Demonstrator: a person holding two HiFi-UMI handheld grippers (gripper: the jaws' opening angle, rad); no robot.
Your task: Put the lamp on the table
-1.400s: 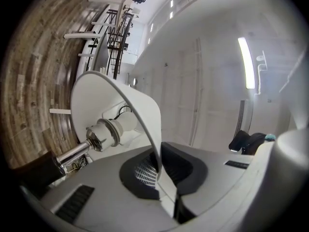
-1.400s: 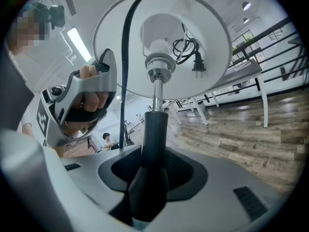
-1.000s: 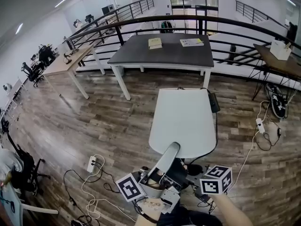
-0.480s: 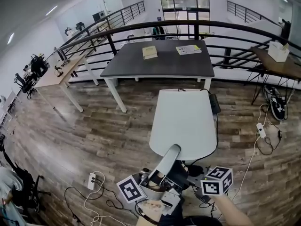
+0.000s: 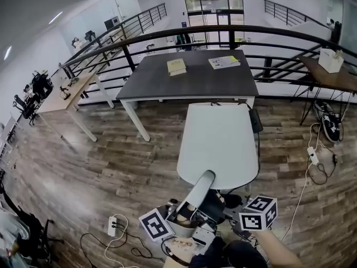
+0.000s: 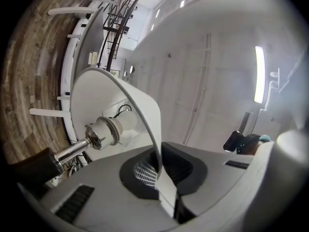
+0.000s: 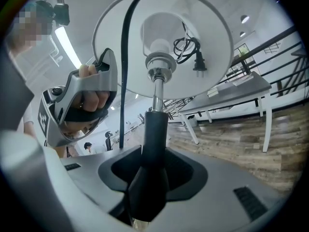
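Dark rectangular counter nearer than before. White-shaded black-stemmed lamp airborne, not yet placed. Left gripper fingers pinch shade rim; right gripper fingers clamp stem.

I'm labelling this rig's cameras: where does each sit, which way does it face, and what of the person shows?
Head view: on the person's head, facing steeply down at the white table and floor; a forearm shows.
Left gripper view: on the left gripper, looking along its fingers, shut on the lampshade rim; no hand shows.
Right gripper view: on the right gripper, looking up the lamp stem it grips; the left hand shows.
Shared: both gripper views see inside the lampshade.
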